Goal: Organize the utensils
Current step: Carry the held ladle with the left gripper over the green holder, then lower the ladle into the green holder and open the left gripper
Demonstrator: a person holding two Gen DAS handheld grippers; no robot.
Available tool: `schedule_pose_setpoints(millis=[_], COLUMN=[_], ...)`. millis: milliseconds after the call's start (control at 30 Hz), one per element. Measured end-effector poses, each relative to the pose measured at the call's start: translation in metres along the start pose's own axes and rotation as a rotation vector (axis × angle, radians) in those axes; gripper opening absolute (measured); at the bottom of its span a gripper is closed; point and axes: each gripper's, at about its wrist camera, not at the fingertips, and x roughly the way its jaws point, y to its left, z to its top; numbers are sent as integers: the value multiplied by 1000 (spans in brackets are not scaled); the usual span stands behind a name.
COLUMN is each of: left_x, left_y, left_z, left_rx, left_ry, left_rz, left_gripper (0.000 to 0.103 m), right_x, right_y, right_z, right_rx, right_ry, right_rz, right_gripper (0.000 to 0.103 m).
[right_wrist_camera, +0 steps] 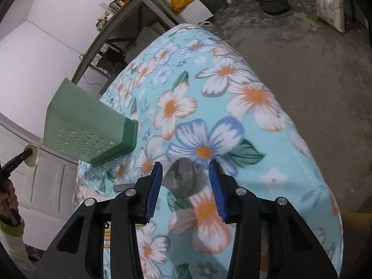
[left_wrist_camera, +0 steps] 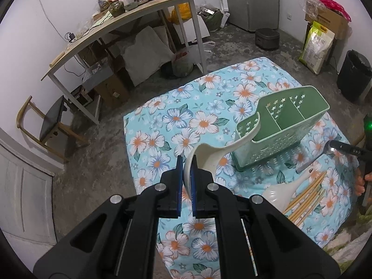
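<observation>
My left gripper (left_wrist_camera: 186,174) is shut on the bowl end of a cream ladle (left_wrist_camera: 209,155), held above the table, its handle reaching toward the near left corner of the green utensil caddy (left_wrist_camera: 281,125). A second cream ladle (left_wrist_camera: 283,190) and several wooden chopsticks (left_wrist_camera: 307,197) lie on the floral cloth (left_wrist_camera: 176,121) right of the gripper. My right gripper (right_wrist_camera: 186,174) is open, its jaws on either side of a metal spoon bowl (right_wrist_camera: 183,181) lying on the cloth (right_wrist_camera: 232,97). The caddy (right_wrist_camera: 88,125) stands to its left. The spoon also shows in the left wrist view (left_wrist_camera: 330,150).
A wooden desk (left_wrist_camera: 121,25) with clutter stands beyond the table's far left. A chair (left_wrist_camera: 46,125) is on the left, a black bin (left_wrist_camera: 355,74) and a rice bag (left_wrist_camera: 317,46) on the right. The cloth's edges drop to bare concrete floor.
</observation>
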Motion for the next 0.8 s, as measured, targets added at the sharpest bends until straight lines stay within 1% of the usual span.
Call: schedule_pose_setpoints(millis=[100, 133, 167, 200, 267, 467, 667, 800], left_x=[1, 1, 1, 1, 2, 6, 20, 32], left_y=[-1, -2, -3, -5, -7, -14, -31, -49], left_z=[2, 4, 5, 6, 9, 23, 43, 53], left_rx=[7, 12, 19, 29, 47, 124, 233, 342], left_ry=[8, 11, 14, 18, 25, 73, 140, 189], left_rz=[-6, -7, -6, -5, 1, 34, 75, 113], left_gripper=[5, 5, 5, 5, 5, 5, 5, 5], right_x=[5, 6, 8, 8, 5, -15, -35, -48], right_y=[3, 3, 3, 3, 4, 28, 49, 57], right_z=[-2, -3, -4, -4, -5, -2, 0, -3], right_rx=[0, -3, -4, 1, 0, -113, -195, -227], right_ry=[5, 3, 2, -1, -22, -108, -171, -203], right_rz=[1, -2, 3, 10, 14, -4, -23, -32], right_gripper=[25, 16, 10, 8, 7, 5, 4, 3])
